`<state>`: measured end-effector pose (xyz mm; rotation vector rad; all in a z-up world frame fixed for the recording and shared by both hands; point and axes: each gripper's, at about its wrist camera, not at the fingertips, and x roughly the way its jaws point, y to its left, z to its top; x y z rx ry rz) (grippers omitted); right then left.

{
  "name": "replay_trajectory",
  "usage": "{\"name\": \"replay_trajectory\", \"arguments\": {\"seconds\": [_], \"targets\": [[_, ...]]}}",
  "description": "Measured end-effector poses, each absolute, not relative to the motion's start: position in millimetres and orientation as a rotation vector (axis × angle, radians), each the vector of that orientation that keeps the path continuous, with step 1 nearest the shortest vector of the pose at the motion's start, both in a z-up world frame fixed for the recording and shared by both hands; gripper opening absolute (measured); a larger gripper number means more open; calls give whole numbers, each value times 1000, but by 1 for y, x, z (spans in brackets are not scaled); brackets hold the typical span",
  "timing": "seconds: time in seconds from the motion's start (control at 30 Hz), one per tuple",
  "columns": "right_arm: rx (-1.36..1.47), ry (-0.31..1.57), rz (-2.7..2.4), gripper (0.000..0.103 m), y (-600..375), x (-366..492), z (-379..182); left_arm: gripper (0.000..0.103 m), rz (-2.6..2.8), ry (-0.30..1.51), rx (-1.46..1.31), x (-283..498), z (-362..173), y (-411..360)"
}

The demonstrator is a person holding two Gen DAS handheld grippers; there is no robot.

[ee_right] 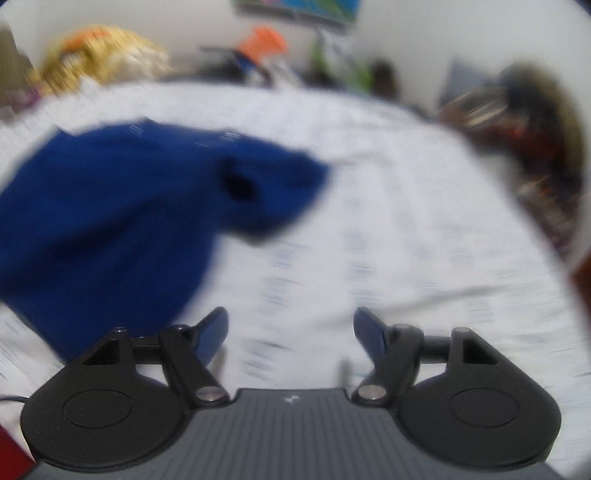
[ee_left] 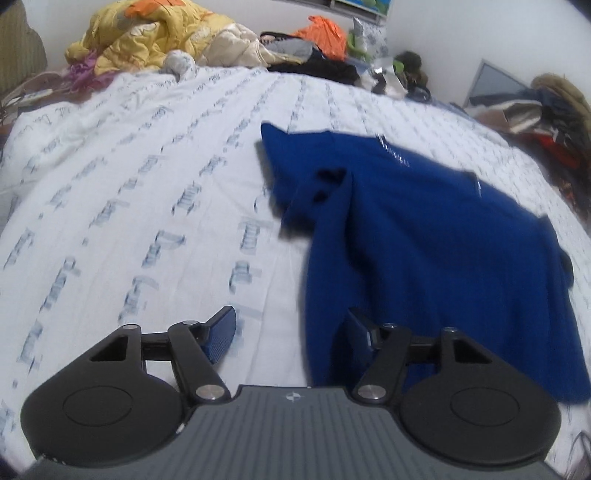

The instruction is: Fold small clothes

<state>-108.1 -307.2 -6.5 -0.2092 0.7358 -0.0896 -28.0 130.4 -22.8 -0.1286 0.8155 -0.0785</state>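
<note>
A bed with a white sheet [ee_left: 147,177] printed in pale blue script fills both views, heaped at its far edge with a yellow quilt [ee_left: 147,37] and an orange bag [ee_left: 327,31]. A blue garment [ee_left: 424,236] lies rumpled on the sheet, one sleeve folded over. The left gripper [ee_left: 291,332] hangs released, its right finger at the garment's near edge, gripping nothing. The right gripper [ee_right: 291,332] is spread over bare sheet, beside the cloth.
</note>
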Motion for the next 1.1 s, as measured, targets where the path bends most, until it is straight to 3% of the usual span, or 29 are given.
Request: {"name": "replay_trajectory", "arguments": {"seconds": [0.17,0.4,0.5,0.6,0.73,0.8,0.9,0.93,0.97,1.1], "targets": [[3,753,83,75,-315,-120,7,64,-104,817,-50,-44,-23,118],[245,853,282,69,-288,-104,-27,62,-158,823,-21,-52,-25,110],[282,863,313,54,-285,-100,-27,61,-211,828,-20,-55,-25,106],[285,863,331,53,-281,-98,-29,61,-239,825,-12,-58,-26,100],[327,854,325,39,-282,-95,-31,59,-250,816,-17,-62,-28,97],[346,851,319,35,-283,-93,-32,55,-247,806,-50,-63,-29,98],[373,846,312,23,-286,-91,-34,35,-237,799,-91,-63,-28,99],[382,847,307,15,-287,-90,-35,21,-231,802,-96,-62,-28,100],[397,848,302,14,-289,-90,-37,7,-228,805,-99,-62,-27,100],[445,813,335,12,-299,-94,-31,4,-247,810,-165,-59,-18,109]]}}
